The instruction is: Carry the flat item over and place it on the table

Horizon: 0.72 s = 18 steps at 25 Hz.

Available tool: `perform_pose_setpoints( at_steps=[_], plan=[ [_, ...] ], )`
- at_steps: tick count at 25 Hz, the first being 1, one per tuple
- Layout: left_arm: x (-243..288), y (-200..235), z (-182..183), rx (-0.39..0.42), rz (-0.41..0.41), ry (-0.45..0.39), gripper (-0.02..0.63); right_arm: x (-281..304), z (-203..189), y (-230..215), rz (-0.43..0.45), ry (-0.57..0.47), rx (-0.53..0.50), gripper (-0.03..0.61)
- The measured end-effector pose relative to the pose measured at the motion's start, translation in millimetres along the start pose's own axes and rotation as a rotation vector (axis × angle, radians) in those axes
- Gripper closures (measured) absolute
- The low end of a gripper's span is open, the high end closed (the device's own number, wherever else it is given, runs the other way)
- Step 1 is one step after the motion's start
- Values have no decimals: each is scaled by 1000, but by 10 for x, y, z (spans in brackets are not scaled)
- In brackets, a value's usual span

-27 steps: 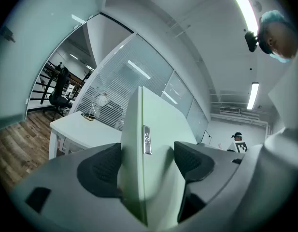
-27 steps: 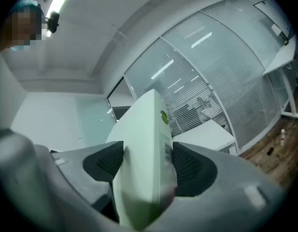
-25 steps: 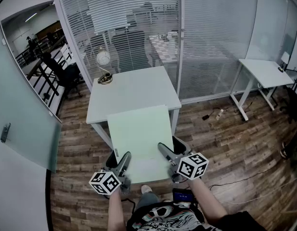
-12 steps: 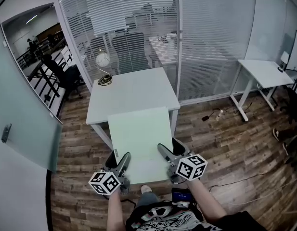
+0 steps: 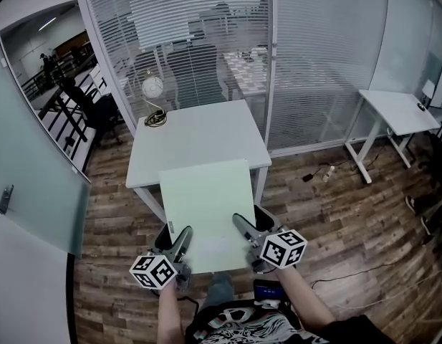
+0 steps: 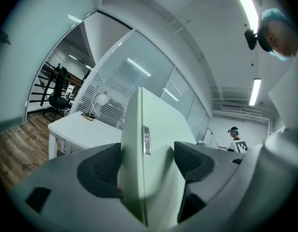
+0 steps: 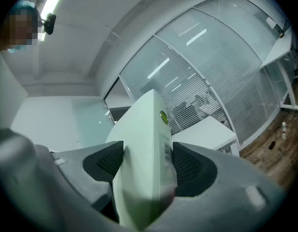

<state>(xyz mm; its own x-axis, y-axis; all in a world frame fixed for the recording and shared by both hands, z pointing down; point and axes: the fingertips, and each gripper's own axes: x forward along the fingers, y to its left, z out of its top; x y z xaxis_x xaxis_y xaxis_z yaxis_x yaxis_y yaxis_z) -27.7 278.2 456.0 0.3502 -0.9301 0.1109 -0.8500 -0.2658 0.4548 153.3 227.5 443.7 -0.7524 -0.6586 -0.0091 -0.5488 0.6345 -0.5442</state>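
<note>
A flat pale green box [image 5: 206,203] is held level in the air between both grippers, its far edge overlapping the near edge of the white table [image 5: 195,138] in the head view. My left gripper [image 5: 179,247] is shut on the box's near left edge [image 6: 139,163]. My right gripper [image 5: 243,236] is shut on the box's near right edge [image 7: 146,158]. In both gripper views the box stands edge-on between the dark pads, with a small label on its side. The table [image 6: 81,132] shows beyond the box in the left gripper view, and the table [image 7: 206,132] again in the right gripper view.
A small globe-like lamp [image 5: 153,88] with a coiled cable [image 5: 155,118] stands at the table's far left corner. A glass wall with blinds [image 5: 206,41] runs behind the table. A second white desk [image 5: 396,113] stands at the right. Wood floor surrounds the table, and cables [image 5: 317,174] lie on it.
The view has shifted slightly; the box and both grippers sit a little lower and left in the head view. Both grips are unchanged.
</note>
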Motion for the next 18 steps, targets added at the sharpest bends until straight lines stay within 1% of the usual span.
perform_pose_setpoints(
  at_steps=[4, 7, 10, 13, 18],
  plan=[
    [299, 238, 6, -28, 2, 4, 290, 310, 16, -226, -13, 26, -3, 275],
    [631, 479, 51, -43, 2, 10, 290, 641, 53, -464, -25, 38, -3, 275],
    [1085, 789, 237, -49, 3, 15, 290, 1141, 190, -720, -31, 47, 0, 276],
    [1567, 1074, 418, -71, -12, 31, 290, 1601, 358, -986, -60, 58, -2, 275],
    [2199, 1726, 859, -80, -17, 55, 290, 2549, 519, -1264, -73, 61, 23, 275]
  ],
)
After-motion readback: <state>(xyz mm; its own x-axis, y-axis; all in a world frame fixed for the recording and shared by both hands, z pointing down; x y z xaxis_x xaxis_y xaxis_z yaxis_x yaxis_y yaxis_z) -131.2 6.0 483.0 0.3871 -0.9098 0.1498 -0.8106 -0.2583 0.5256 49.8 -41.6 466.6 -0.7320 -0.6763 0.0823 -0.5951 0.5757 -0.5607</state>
